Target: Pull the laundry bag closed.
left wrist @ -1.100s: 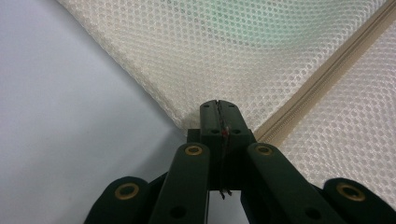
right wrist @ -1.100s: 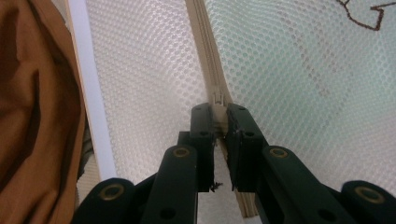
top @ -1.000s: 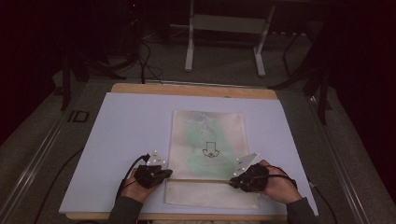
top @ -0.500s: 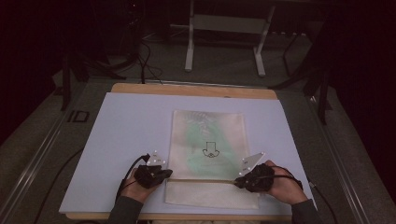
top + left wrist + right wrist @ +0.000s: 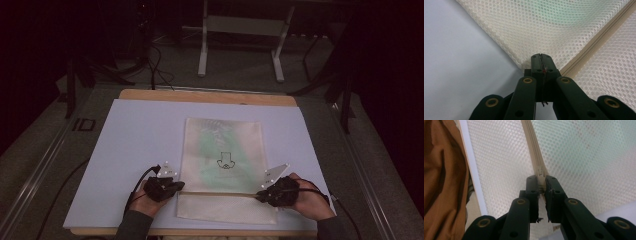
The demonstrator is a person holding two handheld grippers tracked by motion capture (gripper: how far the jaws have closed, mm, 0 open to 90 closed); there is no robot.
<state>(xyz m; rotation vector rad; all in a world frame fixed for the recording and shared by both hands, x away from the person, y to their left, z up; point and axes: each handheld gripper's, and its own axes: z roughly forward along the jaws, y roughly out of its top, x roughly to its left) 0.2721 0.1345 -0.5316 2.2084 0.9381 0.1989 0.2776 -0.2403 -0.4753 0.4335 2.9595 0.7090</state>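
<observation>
Two claws clamped on mesh bag

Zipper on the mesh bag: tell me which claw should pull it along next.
Right. The right claw is shut on the zipper pull at the bag's right edge. The left claw pinches the mesh at the zipper's far end, likely as an anchor.

Your desk is wooden, covered by a pale sheet. A mesh bag lies flat on that sheet, between your left hand-held gripper and your right hand-held gripper, its zipper running from one to the other.
</observation>
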